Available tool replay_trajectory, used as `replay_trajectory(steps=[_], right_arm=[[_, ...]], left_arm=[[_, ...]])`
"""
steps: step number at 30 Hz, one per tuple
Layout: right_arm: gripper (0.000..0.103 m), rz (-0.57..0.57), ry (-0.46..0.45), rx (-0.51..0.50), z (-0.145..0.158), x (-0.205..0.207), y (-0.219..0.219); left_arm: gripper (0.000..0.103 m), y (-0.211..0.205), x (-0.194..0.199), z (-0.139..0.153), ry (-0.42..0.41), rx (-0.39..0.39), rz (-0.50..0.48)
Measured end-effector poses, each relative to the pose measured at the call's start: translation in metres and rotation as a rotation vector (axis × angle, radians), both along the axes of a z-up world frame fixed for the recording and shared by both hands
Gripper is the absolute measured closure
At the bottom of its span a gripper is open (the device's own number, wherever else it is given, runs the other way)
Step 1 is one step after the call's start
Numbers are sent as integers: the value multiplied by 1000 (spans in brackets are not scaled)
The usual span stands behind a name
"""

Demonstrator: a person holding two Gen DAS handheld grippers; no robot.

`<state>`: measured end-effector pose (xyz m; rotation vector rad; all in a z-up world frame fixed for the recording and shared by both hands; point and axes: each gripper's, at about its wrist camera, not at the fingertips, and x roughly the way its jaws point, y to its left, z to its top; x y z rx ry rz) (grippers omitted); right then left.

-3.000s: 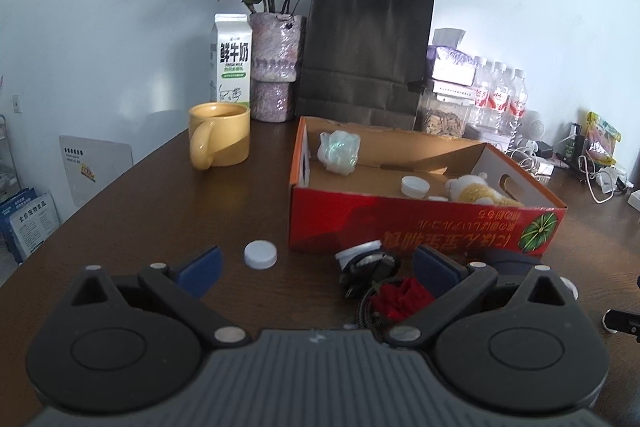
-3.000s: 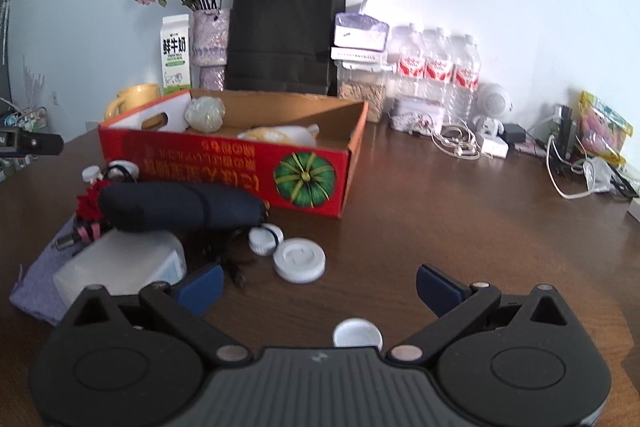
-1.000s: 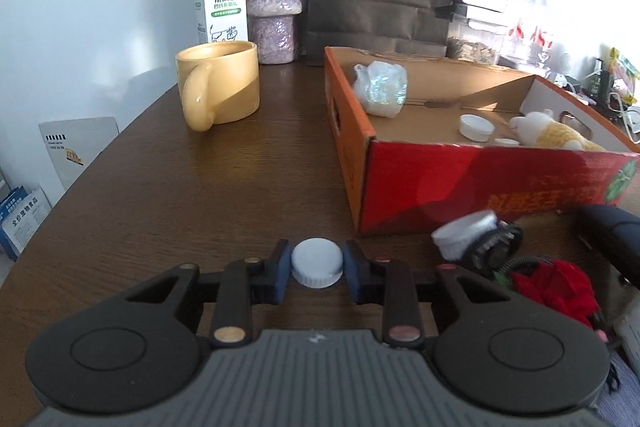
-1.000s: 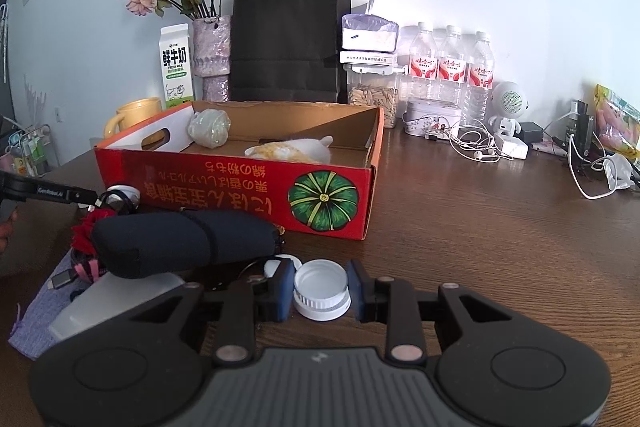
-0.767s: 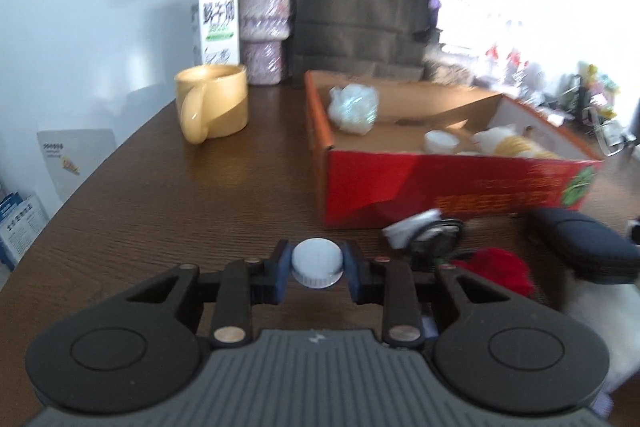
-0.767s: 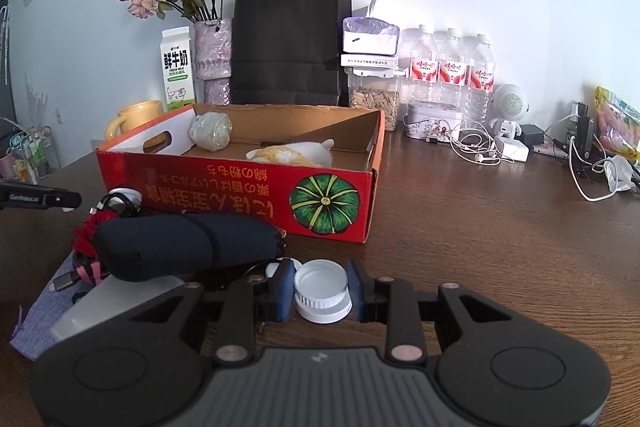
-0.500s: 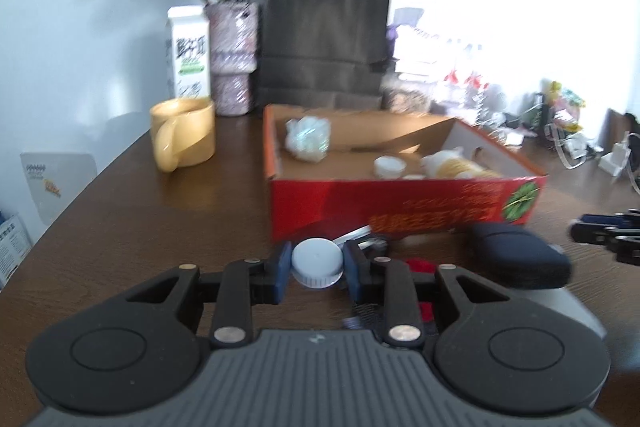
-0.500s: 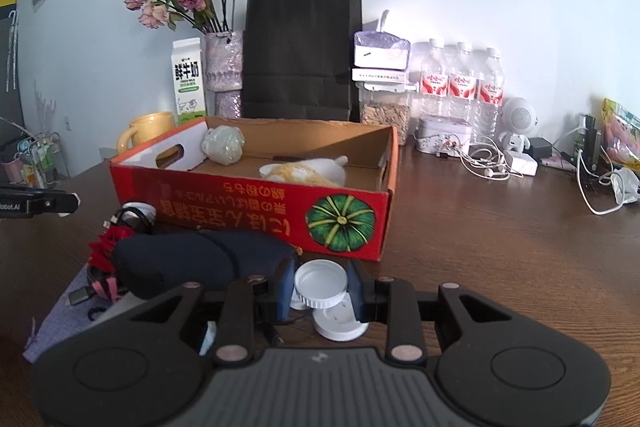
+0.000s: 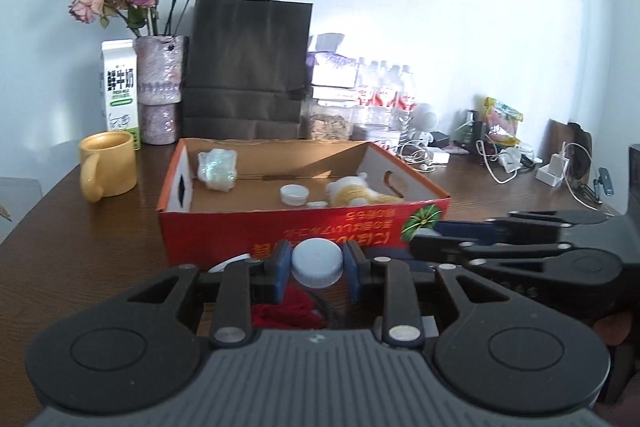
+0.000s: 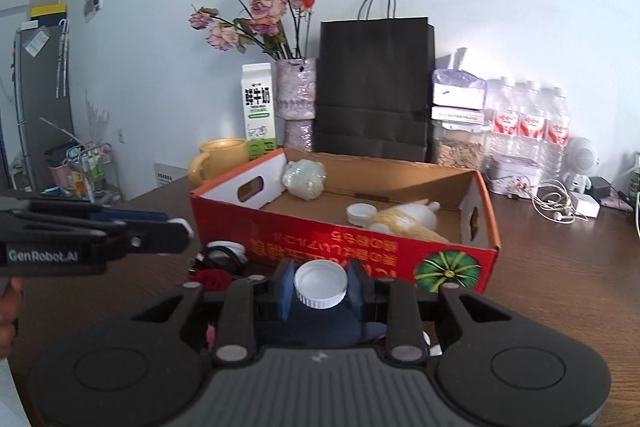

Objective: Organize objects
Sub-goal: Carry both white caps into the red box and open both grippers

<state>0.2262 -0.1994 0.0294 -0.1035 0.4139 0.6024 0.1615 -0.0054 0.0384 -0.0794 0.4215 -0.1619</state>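
**Grippers carrying two white caps toward the red box**

The left gripper (image 9: 317, 264) is clamping a closed-top white cap (image 9: 317, 262) between its blue pads, and the right gripper (image 10: 320, 285) is pinching a second white cap (image 10: 320, 284), this one showing its hollow side up. Both are hanging in the air just in front of the red cardboard box (image 9: 304, 227), which is sitting on the brown surface (image 9: 80, 247). Inside the box a cap (image 9: 294, 194), a plush toy (image 9: 360, 191) and a crinkled wrapped ball (image 9: 217, 170) are already lying on the cardboard floor, so the step in hand looks like dropping both caps in with them.

What could go wrong from here:

- Each cap is being held only by its thin rim; a sideways knock or a quick tilt could be squeezing it out of the pads, and it would be falling among the clutter in front of the box, where a red item (image 9: 288, 311) and a dark pouch (image 10: 320, 323) are lying.
- The two grippers are close together, the right one showing at the edge of the left view. Going over the wall together, they could be bumping one another.
- Releasing too soon, before clearing the near wall, would be sending a cap off the rim and back onto the surface.
- The yellow mug (image 9: 107, 167) is standing just left of the box, so a wide left swing could be clipping it.
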Motion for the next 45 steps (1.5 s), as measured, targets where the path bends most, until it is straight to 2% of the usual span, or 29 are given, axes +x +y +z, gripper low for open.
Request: replay_trajectory(steps=[11, 24, 31, 36, 45], right_arm=[[75, 6, -20, -7, 7, 15, 14], [75, 10, -73, -49, 21, 66, 42], [75, -12, -69, -48, 23, 110, 56], [75, -26, -34, -25, 18, 143, 63], [75, -51, 10, -62, -2, 162, 67]], left_arm=[[74, -1, 16, 5, -25, -7, 9], [74, 4, 75, 24, -97, 28, 44], [74, 8, 116, 23, -88, 28, 67], [74, 7, 142, 25, -93, 3, 79], [74, 17, 169, 8, -24, 6, 119]])
